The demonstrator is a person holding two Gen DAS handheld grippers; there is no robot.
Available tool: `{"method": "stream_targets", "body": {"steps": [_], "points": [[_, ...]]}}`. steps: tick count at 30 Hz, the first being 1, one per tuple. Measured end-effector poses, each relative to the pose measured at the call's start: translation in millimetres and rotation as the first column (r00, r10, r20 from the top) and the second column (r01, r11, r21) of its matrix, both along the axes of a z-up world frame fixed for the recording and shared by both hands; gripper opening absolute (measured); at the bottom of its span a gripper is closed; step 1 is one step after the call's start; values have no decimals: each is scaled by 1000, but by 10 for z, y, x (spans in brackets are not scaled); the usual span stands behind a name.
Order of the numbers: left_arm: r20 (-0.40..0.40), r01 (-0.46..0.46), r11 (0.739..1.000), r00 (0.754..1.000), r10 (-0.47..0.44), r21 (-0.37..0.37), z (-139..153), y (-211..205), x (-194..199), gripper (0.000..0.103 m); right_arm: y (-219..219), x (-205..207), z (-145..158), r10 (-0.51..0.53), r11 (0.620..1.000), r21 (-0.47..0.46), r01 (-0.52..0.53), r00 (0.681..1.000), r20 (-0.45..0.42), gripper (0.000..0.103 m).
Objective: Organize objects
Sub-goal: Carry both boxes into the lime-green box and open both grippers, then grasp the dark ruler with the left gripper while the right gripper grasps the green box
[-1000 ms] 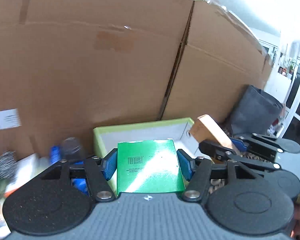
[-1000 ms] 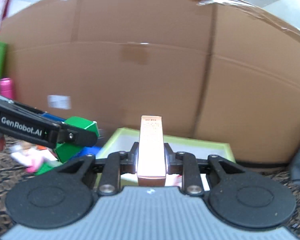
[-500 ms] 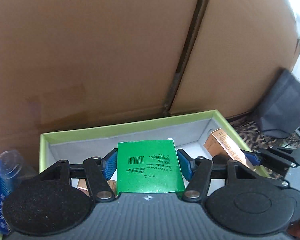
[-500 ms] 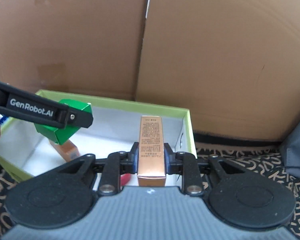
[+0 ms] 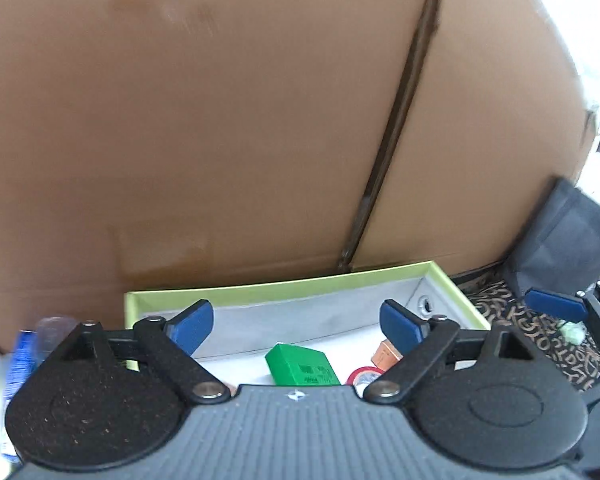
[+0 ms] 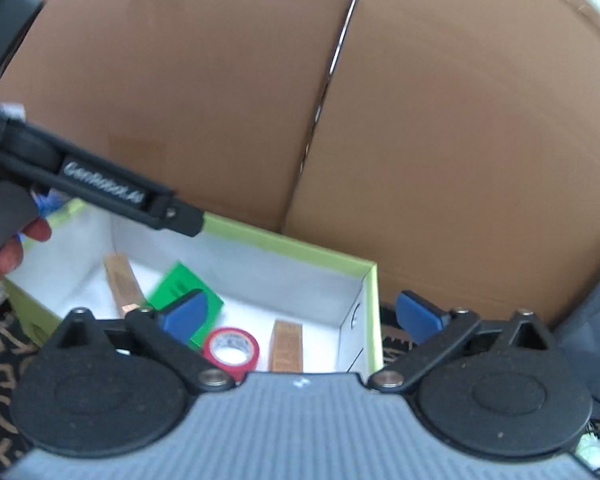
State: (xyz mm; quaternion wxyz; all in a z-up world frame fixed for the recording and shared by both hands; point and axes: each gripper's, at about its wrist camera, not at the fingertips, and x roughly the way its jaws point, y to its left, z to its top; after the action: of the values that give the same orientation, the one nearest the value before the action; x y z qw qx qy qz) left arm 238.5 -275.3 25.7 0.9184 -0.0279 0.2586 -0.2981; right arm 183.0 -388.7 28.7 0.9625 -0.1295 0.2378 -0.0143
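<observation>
Green card is lying loose on the white floor of the tray, below and between my left claw's blue pads, touching neither. That claw's jaws have just been opening and are now standing wide with nothing between them. The green box is resting tilted, with a red tape roll just to its right and a copper box end beside that.

My right claw is also spreading wide, its jaws having just been opening, and it is gripping nothing. The copper box is lying on the tray floor below the gap, near the right wall, apart from both pads. The tape is sitting just left of it, the green box further left, and a second copper box beyond that. My left tool's arm is reaching over the tray's far rim, my hand on its grip. Brown cardboard is filling the background behind the tray.
</observation>
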Motion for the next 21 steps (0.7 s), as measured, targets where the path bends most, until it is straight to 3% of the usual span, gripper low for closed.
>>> {"method": "stream_targets", "body": {"steps": [5,9,12,16,21], "points": [[25,17,997,1000,-15,-80,88,515,-438,100,60,-442,198,40,996,75,-44,998,45,103],[49,-6,997,999,10,-79,55,942,-839,101,179,-709,259,57,988,138,-66,996,67,103],[14,-54,993,998,55,-102,37,1289,-1042,103,316,-911,245,70,982,171,-82,995,71,103],[-9,-151,988,989,150,-40,-148,1671,-1314,103,646,-1215,255,117,974,188,-129,990,75,103],[-91,-227,973,971,222,-49,-404,2234,-1448,103,1092,-1360,69,205,954,215,-207,978,34,103]]}}
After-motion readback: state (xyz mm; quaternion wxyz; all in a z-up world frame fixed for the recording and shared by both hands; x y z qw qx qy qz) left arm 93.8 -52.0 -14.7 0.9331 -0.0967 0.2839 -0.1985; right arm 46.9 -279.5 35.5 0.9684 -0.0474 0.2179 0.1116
